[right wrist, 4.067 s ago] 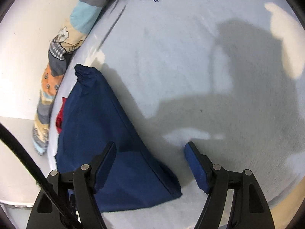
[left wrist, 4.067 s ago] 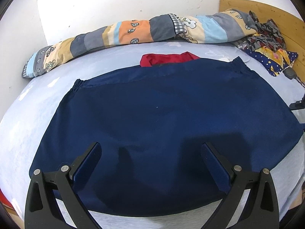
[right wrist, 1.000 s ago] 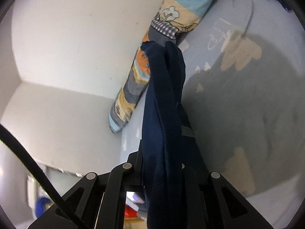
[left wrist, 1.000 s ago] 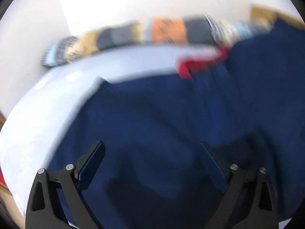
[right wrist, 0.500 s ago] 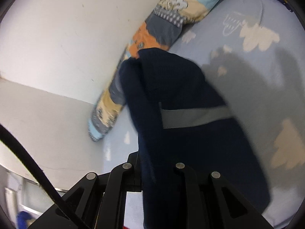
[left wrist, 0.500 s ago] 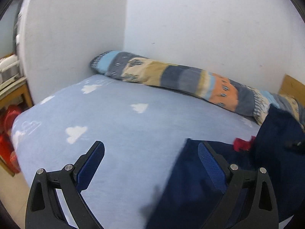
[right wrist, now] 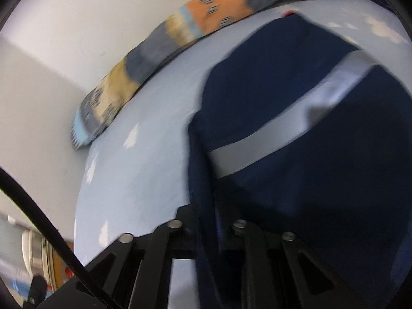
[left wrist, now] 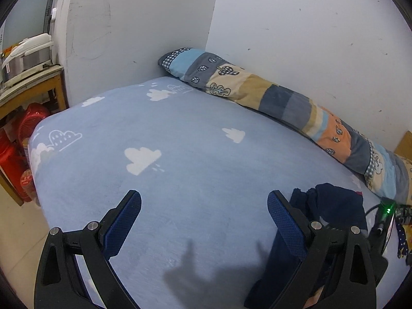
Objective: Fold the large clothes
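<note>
The navy garment (right wrist: 309, 134) with a grey reflective band (right wrist: 283, 134) hangs from my right gripper (right wrist: 206, 221), which is shut on its edge; the cloth drapes toward the light blue cloud-print bed (right wrist: 134, 180). In the left wrist view the same garment (left wrist: 332, 206) shows bunched at the lower right, behind my right finger. My left gripper (left wrist: 204, 211) is open and empty above the bare bed sheet (left wrist: 180, 141), left of the garment.
A long patchwork bolster (left wrist: 270, 97) lies along the white wall at the back of the bed. A wooden shelf with a rice cooker (left wrist: 25, 54) and red containers (left wrist: 15, 154) stands left of the bed. The other gripper's body with a green light (left wrist: 386, 213) is at the right.
The right gripper has carried the garment up and across, and the cloth now spreads lower over the bed. The left gripper has swung left, away from the garment, over bare sheet.
</note>
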A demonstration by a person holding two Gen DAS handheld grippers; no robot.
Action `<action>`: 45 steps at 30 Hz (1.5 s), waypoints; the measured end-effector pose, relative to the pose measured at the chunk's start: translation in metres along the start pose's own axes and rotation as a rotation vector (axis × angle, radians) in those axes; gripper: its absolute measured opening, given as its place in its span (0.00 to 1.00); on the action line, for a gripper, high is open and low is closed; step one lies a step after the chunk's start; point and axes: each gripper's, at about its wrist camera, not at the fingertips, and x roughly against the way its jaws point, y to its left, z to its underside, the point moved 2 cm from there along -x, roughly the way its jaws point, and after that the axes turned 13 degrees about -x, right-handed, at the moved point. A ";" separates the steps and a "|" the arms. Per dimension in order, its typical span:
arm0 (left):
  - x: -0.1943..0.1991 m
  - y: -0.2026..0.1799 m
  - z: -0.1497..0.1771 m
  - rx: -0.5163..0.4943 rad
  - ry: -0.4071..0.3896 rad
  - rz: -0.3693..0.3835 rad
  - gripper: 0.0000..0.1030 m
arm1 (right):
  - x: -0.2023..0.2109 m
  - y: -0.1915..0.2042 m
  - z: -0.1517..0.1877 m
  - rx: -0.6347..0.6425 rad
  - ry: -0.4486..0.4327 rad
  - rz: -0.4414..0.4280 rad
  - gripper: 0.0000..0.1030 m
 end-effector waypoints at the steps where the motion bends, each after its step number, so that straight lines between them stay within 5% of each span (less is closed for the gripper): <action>1: -0.001 -0.002 -0.001 -0.001 -0.002 0.001 0.95 | 0.001 0.007 0.004 0.034 -0.015 0.004 0.10; 3: -0.001 -0.005 -0.003 -0.010 -0.008 -0.007 0.95 | 0.000 0.011 0.013 0.063 -0.015 0.018 0.10; 7: -0.008 -0.014 -0.003 -0.018 0.005 0.011 0.95 | -0.027 -0.007 0.015 0.074 0.153 0.000 0.13; 10: -0.012 -0.017 -0.004 0.000 0.017 0.038 0.95 | -0.021 -0.009 0.020 0.122 0.314 -0.124 0.27; 12: -0.015 -0.019 -0.003 0.008 0.023 0.053 0.95 | 0.001 -0.009 0.016 0.130 0.389 -0.241 0.27; 15: -0.027 -0.024 0.001 0.034 0.072 0.128 0.95 | 0.041 -0.008 -0.016 0.183 0.324 -0.287 0.36; 17: -0.039 -0.029 0.006 0.055 0.119 0.210 0.95 | 0.064 -0.015 -0.048 0.216 0.229 -0.220 0.57; 21: -0.073 -0.055 0.022 0.086 0.282 0.476 0.95 | 0.087 -0.044 -0.076 0.149 0.216 -0.207 0.57; 26: -0.105 -0.085 0.041 0.126 0.420 0.665 0.95 | 0.103 -0.073 -0.084 0.222 0.185 -0.148 0.57; 32: -0.126 -0.125 0.039 0.001 0.427 0.644 0.93 | 0.131 -0.155 -0.114 0.188 0.139 -0.076 0.62; 34: -0.132 -0.140 0.040 -0.022 0.441 0.684 0.71 | 0.133 -0.184 -0.125 0.148 0.122 -0.076 0.62; 40: -0.149 -0.190 0.037 -0.222 0.456 0.643 0.49 | 0.121 -0.220 -0.150 0.040 0.131 -0.098 0.62; 43: -0.151 -0.209 0.040 -0.315 0.465 0.609 0.53 | 0.117 -0.213 -0.151 0.078 0.119 -0.088 0.63; 45: -0.162 -0.219 0.049 -0.372 0.511 0.495 0.77 | 0.109 -0.209 -0.145 0.091 0.147 -0.091 0.64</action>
